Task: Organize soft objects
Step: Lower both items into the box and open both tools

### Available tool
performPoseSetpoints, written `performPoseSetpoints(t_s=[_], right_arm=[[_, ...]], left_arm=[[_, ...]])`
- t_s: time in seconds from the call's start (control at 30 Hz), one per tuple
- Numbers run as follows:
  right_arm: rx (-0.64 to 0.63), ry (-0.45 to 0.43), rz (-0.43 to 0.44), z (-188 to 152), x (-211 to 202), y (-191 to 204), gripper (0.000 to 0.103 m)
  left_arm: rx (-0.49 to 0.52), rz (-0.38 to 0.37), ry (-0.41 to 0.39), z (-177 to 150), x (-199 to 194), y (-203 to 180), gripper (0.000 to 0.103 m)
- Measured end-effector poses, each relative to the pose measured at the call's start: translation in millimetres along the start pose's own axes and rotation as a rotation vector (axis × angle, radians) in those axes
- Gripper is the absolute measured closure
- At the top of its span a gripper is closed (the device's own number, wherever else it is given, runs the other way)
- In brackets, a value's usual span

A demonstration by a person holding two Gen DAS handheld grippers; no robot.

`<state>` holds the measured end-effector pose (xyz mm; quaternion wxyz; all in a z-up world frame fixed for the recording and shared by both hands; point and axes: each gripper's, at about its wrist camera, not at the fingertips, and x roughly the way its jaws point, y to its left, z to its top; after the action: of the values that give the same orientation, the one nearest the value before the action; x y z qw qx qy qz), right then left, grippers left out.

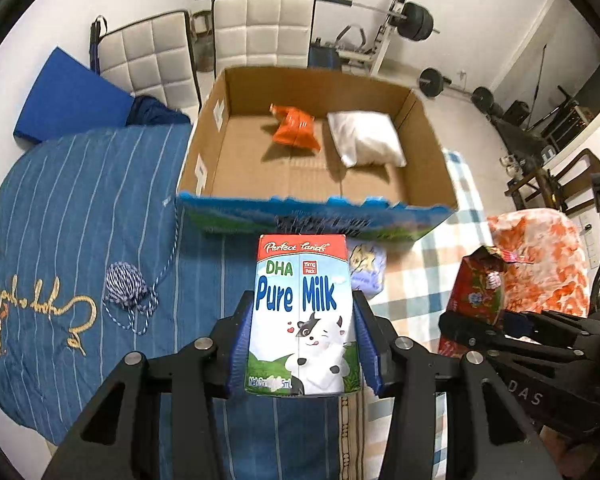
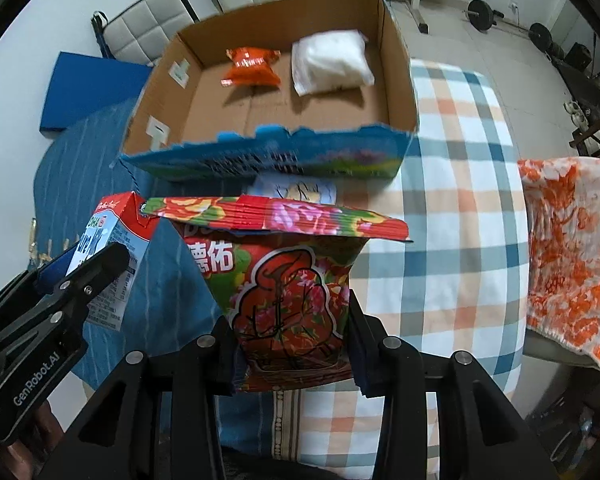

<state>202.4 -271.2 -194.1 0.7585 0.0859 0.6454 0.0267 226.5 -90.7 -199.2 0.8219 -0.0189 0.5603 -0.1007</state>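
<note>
Before the cardboard box (image 1: 316, 208), left gripper (image 1: 304, 344) pinching upright milk carton (image 1: 302, 316), right gripper (image 2: 294, 340) clamping red floral packet (image 2: 288, 292), behind them a small pale, possibly tissue, pack (image 2: 296, 192).

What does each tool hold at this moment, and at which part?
The left tool holds the milk carton by its two lower sides. The right tool holds the red flowered packet by the sides of its lower half.
</note>
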Motion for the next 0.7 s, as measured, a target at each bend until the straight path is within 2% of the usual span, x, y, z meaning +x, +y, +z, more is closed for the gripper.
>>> performPoseSetpoints(t_s=[0.23, 0.4, 0.6, 0.7], right_arm=[[0.001, -0.052, 0.029, 13, -14, -3, 0.060], [-0.005, -0.092, 0.043, 27, -29, 1, 0.061], [0.009, -0.120, 0.047, 73, -29, 0, 0.060], [0.009, -0.115, 0.043, 104, -18, 0, 0.061]], left_arm=[[0.009, -0.031, -0.068, 17, -27, -3, 0.060], [-0.001, -0.049, -0.129, 43, -45, -1, 0.060], [-0.011, -0.037, -0.177, 88, -46, 11, 0.060], [-0.029, -0.033, -0.168, 113, -32, 22, 0.060]])
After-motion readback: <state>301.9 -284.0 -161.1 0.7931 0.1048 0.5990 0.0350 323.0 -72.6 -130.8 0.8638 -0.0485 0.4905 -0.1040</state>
